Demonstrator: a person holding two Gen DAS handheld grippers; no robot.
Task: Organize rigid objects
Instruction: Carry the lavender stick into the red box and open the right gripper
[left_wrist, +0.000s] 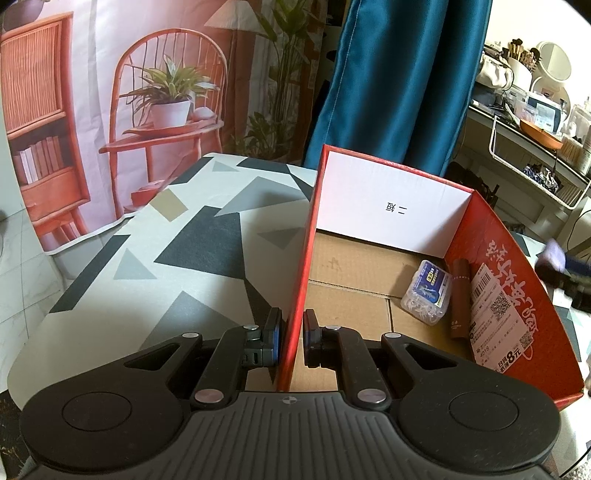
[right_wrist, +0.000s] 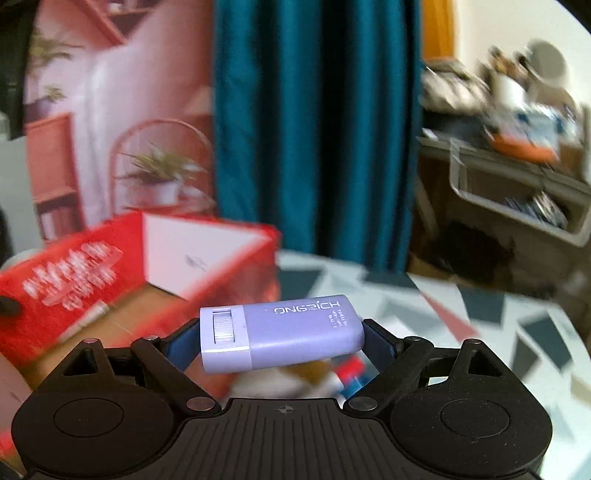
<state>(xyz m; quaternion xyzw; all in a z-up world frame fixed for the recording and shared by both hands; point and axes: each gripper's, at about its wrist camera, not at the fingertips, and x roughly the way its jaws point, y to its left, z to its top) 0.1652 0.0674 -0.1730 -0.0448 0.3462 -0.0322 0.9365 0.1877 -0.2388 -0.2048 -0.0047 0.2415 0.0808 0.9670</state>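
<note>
A: What's your left tool doing?

B: My left gripper (left_wrist: 291, 338) is pinched on the red box's (left_wrist: 517, 295) near wall, low in the frame's centre.

A: And the right?

B: My right gripper (right_wrist: 282, 341) is clamped end to end on a lilac case (right_wrist: 280, 334), mid-frame, held above the patterned tablecloth (right_wrist: 480, 314).

A: Anything in the box?

B: A clear floss-pick case (left_wrist: 426, 291) and a brown tube (left_wrist: 460, 299), side by side at its right wall.
</note>
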